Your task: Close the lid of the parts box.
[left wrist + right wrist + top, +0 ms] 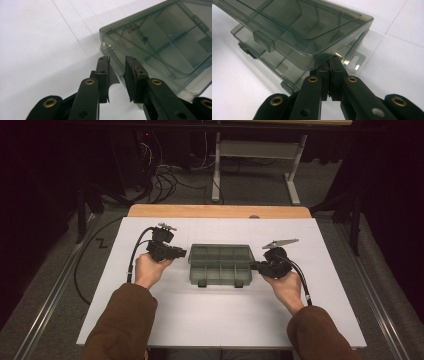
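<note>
A smoky translucent compartment box (220, 265) lies in the middle of the white table. My left gripper (182, 253) is level with the box's left end. In the left gripper view it (117, 61) is open, with a bare gap between its pads, just short of the box's corner (107, 37). My right gripper (254, 266) is at the box's right end. In the right gripper view it (331, 61) is shut, its tips tucked under a corner of the lid (299, 32). The lid stands lifted off the base (274, 67).
The white table top (220, 320) has free room all round the box. A wooden strip (220, 211) runs along its far edge. On the floor beyond are cables (165, 180) and a desk frame (260, 155). A hang tab (355, 60) sticks out of the box's base.
</note>
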Demonstrator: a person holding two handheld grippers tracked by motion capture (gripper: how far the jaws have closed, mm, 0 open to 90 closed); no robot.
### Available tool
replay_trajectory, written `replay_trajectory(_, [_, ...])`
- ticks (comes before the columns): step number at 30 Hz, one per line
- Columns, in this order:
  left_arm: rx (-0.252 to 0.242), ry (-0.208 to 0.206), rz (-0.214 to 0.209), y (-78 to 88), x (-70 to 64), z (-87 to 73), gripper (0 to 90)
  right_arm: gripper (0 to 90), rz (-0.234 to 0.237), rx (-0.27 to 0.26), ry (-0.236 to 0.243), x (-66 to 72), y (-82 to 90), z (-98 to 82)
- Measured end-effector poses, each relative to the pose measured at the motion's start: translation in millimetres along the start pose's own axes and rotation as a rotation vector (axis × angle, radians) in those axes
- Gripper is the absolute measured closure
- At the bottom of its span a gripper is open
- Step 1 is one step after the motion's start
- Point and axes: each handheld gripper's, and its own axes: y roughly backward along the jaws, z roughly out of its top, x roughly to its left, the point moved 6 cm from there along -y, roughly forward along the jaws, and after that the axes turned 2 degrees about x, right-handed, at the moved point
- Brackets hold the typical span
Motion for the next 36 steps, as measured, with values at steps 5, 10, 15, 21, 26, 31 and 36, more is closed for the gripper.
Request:
replay_trajectory(5, [-0.019,-0.005,-0.001,2.1,-4.2,5.8,72.2,88.9,0.004,0.014,0.005,0.4,-2.6,-5.0])
replay_trajectory(10, [-0.027,-0.019,-0.002,1.2,-9.7,7.0,70.8,88.9,0.006,0.024,0.003,-0.1,-4.3,-8.5])
replay_trajectory(15, [0.001,-0.037,-0.009,-2.5,-13.7,4.4,68.2,88.8,0.007,0.031,0.000,-1.1,-5.7,-11.6])
replay_trajectory(21, [0.017,-0.049,-0.004,-7.4,-17.1,1.6,67.9,88.5,0.005,0.034,-0.005,-3.4,-5.5,-14.2])
replay_trajectory(26, [0.022,-0.062,0.001,-10.2,-20.4,0.2,67.9,87.9,0.002,0.038,-0.008,-6.0,-4.6,-16.4])
replay_trajectory(31, [0.028,-0.072,0.003,-12.2,-22.6,-2.8,70.2,87.8,-0.016,0.038,-0.008,-9.2,-1.5,-16.9])
replay_trajectory(36, [0.037,-0.079,0.001,-13.3,-23.9,-6.8,73.0,90.0,-0.023,0.028,-0.004,-11.0,2.6,-15.0])
